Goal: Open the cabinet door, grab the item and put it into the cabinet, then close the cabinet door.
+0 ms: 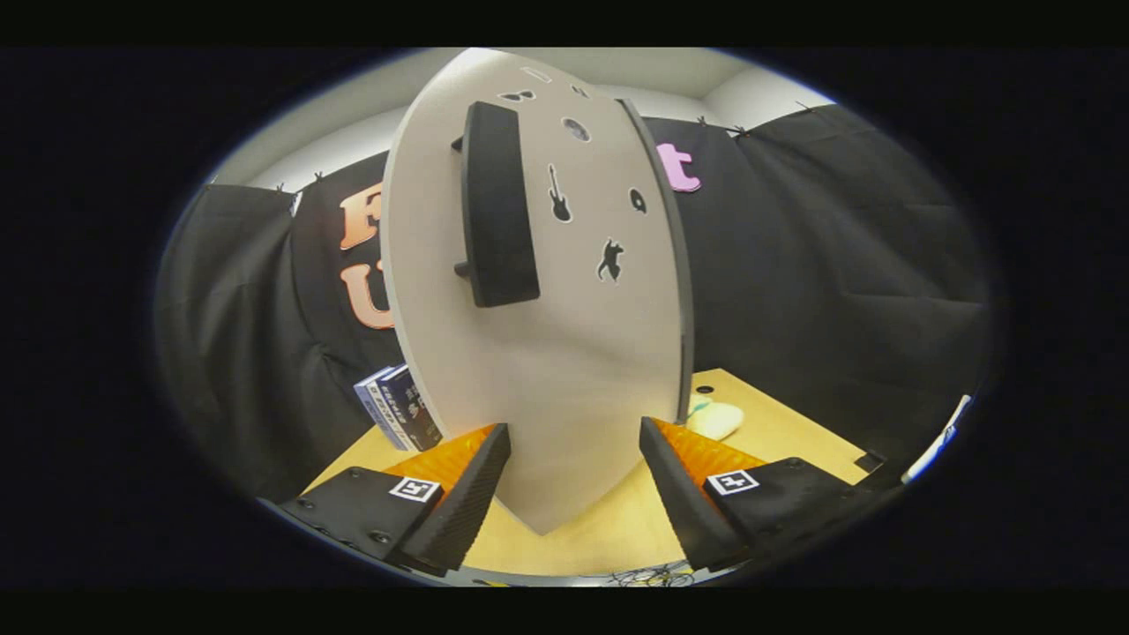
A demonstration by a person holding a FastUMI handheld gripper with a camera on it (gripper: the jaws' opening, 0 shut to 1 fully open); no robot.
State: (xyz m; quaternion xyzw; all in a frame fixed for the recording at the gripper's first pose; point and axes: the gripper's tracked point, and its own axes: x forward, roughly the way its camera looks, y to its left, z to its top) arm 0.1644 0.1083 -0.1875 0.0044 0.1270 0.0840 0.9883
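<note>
A light grey cabinet door with small black stickers stands upright just ahead of my fingers, very close. Its dark bar handle runs vertically on the upper left part of the door. My gripper is open, its two fingers spread on either side of the door's lower part without touching it. A pale, rounded item lies on the wooden table beyond the right finger, partly hidden by the door's edge.
A stack of dark blue books stands behind the door's left edge, beyond the left finger. A white object sticks up at the table's far right. Black cloth walls in the table.
</note>
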